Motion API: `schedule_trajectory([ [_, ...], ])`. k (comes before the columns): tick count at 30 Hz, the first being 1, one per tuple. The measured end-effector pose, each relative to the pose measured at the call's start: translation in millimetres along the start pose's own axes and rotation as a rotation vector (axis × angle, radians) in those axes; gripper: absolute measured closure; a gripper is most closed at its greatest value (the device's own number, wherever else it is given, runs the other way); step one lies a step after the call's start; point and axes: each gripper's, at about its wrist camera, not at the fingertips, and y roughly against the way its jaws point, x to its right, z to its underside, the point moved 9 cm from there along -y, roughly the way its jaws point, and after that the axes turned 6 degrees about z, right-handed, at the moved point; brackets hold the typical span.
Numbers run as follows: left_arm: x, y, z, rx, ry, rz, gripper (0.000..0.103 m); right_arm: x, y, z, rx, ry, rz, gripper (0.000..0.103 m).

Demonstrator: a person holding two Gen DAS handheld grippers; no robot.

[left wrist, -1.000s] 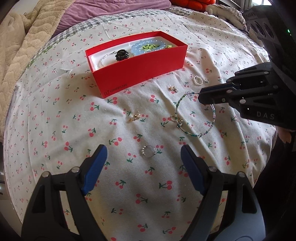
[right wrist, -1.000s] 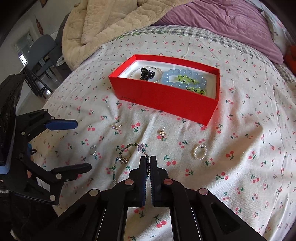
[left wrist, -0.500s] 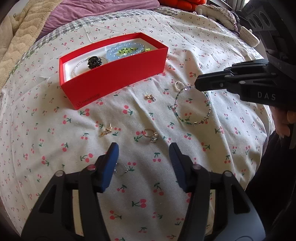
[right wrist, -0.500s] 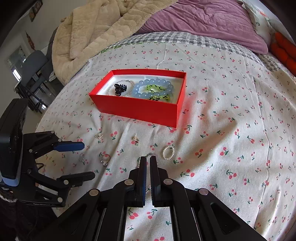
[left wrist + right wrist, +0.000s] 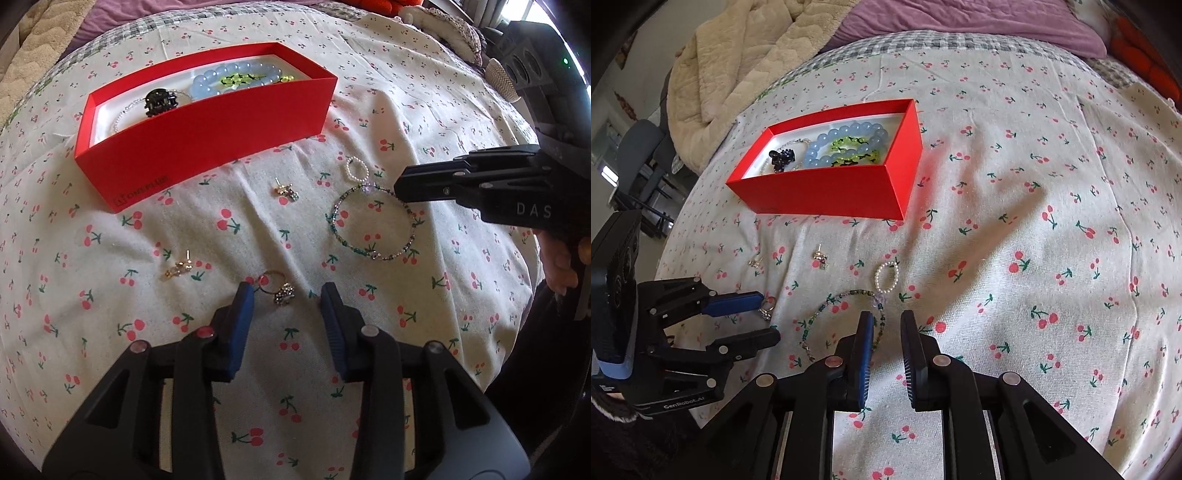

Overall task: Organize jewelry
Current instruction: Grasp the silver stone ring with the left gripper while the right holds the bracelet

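Observation:
A red box [image 5: 207,147] [image 5: 827,192] on the cherry-print bedspread holds a blue bead bracelet [image 5: 236,75], a green bracelet and a black clip. Loose on the cloth lie a stone ring [image 5: 277,288] [image 5: 766,308], a gold earring [image 5: 179,266], a second earring [image 5: 284,190] [image 5: 820,256], a small pearl ring [image 5: 356,169] [image 5: 886,277] and a green beaded bracelet [image 5: 373,225] [image 5: 842,317]. My left gripper [image 5: 286,295] hangs over the stone ring, its jaws closing, the ring between them untouched. My right gripper [image 5: 884,325] is opening over the beaded bracelet's edge, gripping nothing.
A beige fleece blanket [image 5: 738,66] and a purple quilt [image 5: 960,18] lie bunched at the far side of the bed. A chair [image 5: 639,147] stands beyond the bed's left edge. A hand [image 5: 557,266] holds the right gripper's handle.
My left gripper slid from the small plain ring toward the stone ring while its jaws narrowed. My right gripper moved over the beaded bracelet and its shut jaws parted slightly.

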Motion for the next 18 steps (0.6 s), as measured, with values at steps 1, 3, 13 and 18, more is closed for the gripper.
schedule_trajectory([
  [1, 0, -1, 0, 0.001, 0.001, -0.001, 0.063, 0, -1, 1, -0.005, 0.001, 0.0, 0.087],
  [3, 0, -2, -2, 0.003, 0.001, -0.007, 0.063, -1, -3, 3, -0.01, 0.009, 0.003, 0.086],
  [13, -3, 0, 1, 0.019, -0.015, -0.056, 0.075, -15, -6, 5, 0.007, 0.059, 0.014, 0.045],
  [18, -12, 3, 5, 0.022, 0.01, -0.066, 0.09, -19, -14, 7, 0.009, 0.111, 0.073, 0.046],
])
